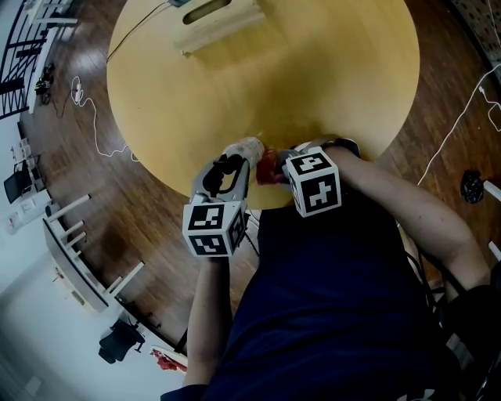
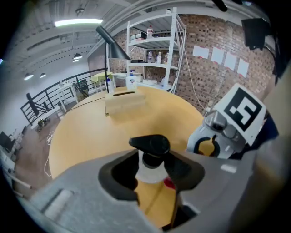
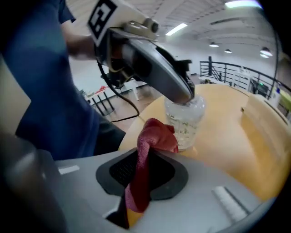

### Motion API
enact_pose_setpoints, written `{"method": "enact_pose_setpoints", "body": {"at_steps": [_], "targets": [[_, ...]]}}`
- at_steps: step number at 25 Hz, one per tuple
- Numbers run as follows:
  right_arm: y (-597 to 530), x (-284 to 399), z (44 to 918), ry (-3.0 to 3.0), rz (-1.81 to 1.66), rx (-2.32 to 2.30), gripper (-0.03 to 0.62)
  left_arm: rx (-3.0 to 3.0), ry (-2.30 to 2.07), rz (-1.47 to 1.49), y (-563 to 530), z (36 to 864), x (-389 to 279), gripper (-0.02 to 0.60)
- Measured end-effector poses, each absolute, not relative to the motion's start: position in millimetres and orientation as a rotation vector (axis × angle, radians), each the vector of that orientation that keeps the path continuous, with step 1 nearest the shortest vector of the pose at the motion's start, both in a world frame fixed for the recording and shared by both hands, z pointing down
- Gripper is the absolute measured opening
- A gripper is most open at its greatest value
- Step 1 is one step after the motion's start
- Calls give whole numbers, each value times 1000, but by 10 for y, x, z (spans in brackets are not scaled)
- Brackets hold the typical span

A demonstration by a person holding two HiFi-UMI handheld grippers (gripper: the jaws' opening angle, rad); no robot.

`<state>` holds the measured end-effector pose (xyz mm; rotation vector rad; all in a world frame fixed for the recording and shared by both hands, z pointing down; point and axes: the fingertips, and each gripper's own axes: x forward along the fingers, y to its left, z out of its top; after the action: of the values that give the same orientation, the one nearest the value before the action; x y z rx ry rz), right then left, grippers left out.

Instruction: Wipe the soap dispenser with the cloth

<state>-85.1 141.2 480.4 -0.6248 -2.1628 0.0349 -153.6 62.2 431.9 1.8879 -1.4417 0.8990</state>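
Observation:
A clear soap dispenser (image 3: pixel 185 120) with a black pump head (image 2: pixel 152 144) stands near the front edge of the round yellow table (image 1: pixel 313 78). My left gripper (image 2: pixel 152 173) is shut on its neck just under the pump; in the head view this gripper (image 1: pixel 239 159) reaches over the dispenser (image 1: pixel 249 146) from the left. My right gripper (image 3: pixel 143 170) is shut on a red cloth (image 3: pixel 157 136), whose bunched end sits against the bottle's lower side. In the head view the cloth (image 1: pixel 268 168) lies between the two grippers, the right gripper (image 1: pixel 282 167) close beside it.
A pale wooden box (image 1: pixel 215 23) lies at the table's far side. Cables (image 1: pixel 86 102) trail over the wooden floor to the left. A white shelf unit (image 2: pixel 154 50) and a dark lamp (image 2: pixel 111 45) stand beyond the table. The person's body is close to the table's front edge.

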Motion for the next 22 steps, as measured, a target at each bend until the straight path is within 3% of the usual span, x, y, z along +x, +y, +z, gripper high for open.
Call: {"method": "enact_pose_setpoints", "body": {"at_steps": [3,10,22], "targets": [[1174,-968,4613,-2250,60,-555,66,1887,-1452,898,635,4334,-1522,173],[-241,-1168,4483,-2338,243,176,64,1882,-1469,899,637,4338,-1525,173],[1503,-926,4712,-2197,-131,-702,64,2049,-1299,970,627,4337,-1548,173]]}}
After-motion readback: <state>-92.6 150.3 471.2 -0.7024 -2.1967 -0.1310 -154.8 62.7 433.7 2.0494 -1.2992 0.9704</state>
